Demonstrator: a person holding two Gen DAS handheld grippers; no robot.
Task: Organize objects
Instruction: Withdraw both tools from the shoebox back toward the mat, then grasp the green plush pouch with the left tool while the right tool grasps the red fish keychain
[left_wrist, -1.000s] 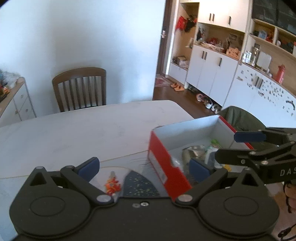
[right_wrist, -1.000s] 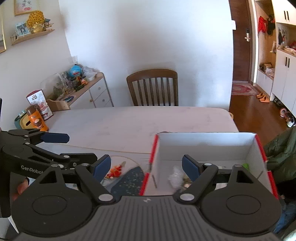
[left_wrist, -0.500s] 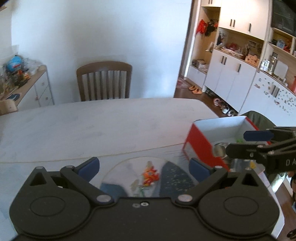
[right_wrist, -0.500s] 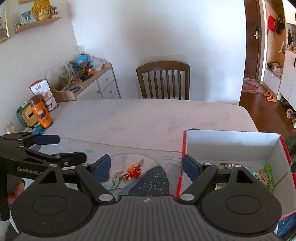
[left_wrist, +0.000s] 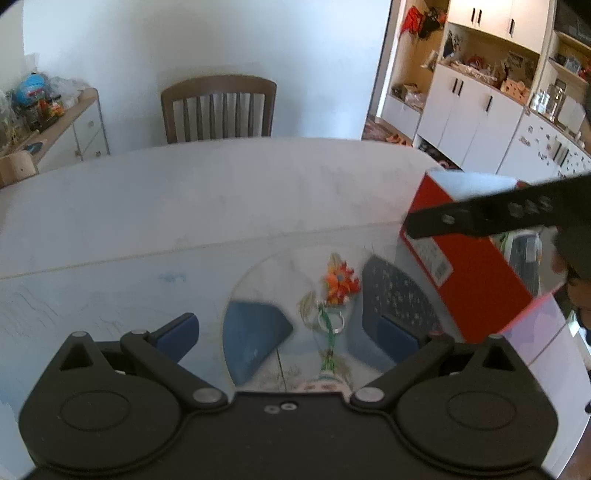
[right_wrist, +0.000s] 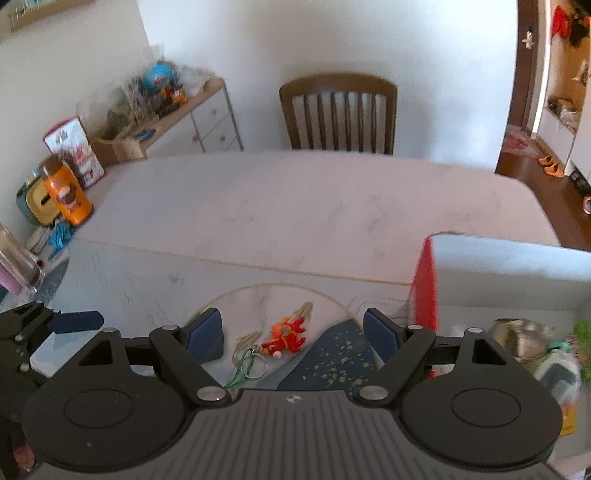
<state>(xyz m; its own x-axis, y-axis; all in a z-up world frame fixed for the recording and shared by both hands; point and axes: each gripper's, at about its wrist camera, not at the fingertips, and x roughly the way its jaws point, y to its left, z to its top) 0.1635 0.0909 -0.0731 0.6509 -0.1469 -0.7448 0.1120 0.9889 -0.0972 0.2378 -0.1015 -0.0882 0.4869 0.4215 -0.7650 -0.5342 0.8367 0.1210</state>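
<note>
White marble-look table (right_wrist: 314, 206): round glass mat (right_wrist: 258, 295) at 6 o'clock, red cardboard box (right_wrist: 426, 284) at 4, orange bottle (right_wrist: 68, 192) at 9.

I see an orange-red fish keychain (right_wrist: 285, 335) lying flat on a round glass plate (right_wrist: 258, 291) on the table, its metal ring (right_wrist: 257, 365) and green cord (right_wrist: 242, 369) trailing toward me. Just right of the plate stands a red box (left_wrist: 476, 273), open-topped and white inside. In the box I can make out a crumpled silver item (right_wrist: 517, 334) and green and white pieces (right_wrist: 561, 365), too blurred to identify.
</note>
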